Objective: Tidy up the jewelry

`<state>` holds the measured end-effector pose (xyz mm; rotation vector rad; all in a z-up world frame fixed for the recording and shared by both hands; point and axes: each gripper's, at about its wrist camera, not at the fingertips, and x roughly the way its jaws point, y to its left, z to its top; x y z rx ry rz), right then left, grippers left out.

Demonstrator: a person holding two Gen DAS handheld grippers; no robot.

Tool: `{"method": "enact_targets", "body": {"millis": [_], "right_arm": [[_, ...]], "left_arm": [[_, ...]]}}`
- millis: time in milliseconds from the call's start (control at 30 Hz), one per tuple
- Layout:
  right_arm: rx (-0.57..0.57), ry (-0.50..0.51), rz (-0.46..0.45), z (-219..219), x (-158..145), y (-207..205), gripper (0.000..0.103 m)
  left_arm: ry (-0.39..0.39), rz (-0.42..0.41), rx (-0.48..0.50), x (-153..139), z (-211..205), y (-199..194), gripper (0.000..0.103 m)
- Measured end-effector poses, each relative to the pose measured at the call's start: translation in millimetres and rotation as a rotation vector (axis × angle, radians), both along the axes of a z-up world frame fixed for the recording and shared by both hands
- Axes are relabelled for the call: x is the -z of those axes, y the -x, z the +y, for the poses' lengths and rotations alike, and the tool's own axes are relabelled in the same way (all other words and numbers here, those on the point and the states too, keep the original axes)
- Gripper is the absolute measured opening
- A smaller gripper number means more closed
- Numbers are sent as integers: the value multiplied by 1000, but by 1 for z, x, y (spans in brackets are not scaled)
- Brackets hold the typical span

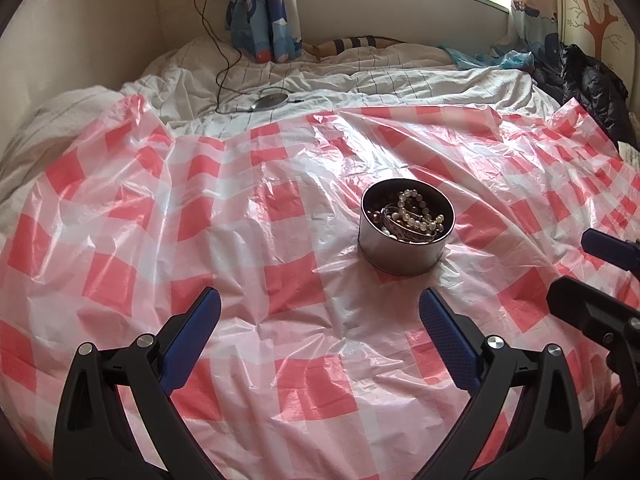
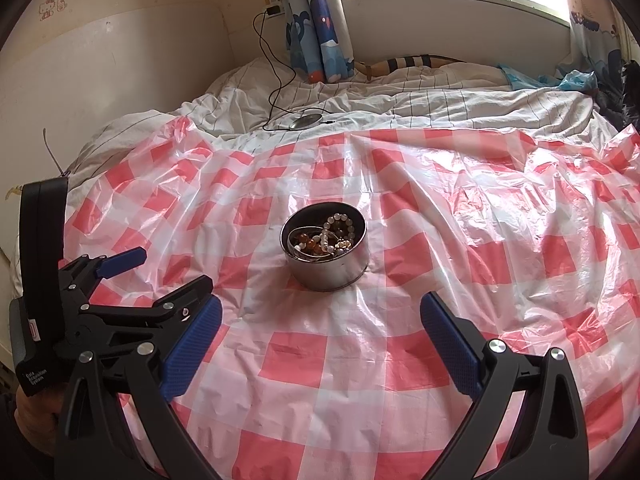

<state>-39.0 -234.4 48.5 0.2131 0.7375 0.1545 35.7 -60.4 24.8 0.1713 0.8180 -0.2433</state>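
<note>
The left gripper (image 1: 320, 312) is held wide open above the checked plastic sheet (image 1: 168, 216), nothing being gripped between its blue-padded fingers (image 1: 448, 340). The right gripper (image 2: 320, 316) is likewise spread wide and empty, its blue pads (image 2: 196, 344) being seen on either side of bare sheet. Each tool is caught in the other's view: the right gripper appears at the right edge of the left wrist view, and the left gripper, with a hand (image 2: 36, 412) partly seen beneath it, appears at the left edge of the right wrist view. Ahead of both grippers, near the middle of the sheet and well apart from the fingers, a round metal tin (image 1: 404, 248) is stood upright with no lid on it. Inside it a tangle of jewelry (image 1: 416, 216) is piled: a pale beaded bracelet (image 2: 340, 224), some amber-coloured beads (image 2: 308, 245) and what looks like a metal bangle. Beyond the far edge of the sheet, a rumpled white striped bedcover (image 1: 360, 80) is spread, and on it a small round device (image 1: 269, 101) with a black cable (image 1: 212, 36) is laid.
</note>
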Motion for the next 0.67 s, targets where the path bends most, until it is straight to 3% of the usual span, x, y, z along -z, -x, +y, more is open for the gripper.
{"method": "enact_targets", "body": {"millis": [233, 433, 667], "right_arm": [[4, 6, 8, -1, 7, 2, 95], [5, 8, 12, -2, 6, -2, 95], [4, 8, 15, -3, 6, -3, 95]], "left_arm": [[60, -20, -24, -1, 10, 1, 95], [-21, -14, -39, 2, 7, -2, 95], [-28, 2, -31, 5, 6, -4, 95]]}}
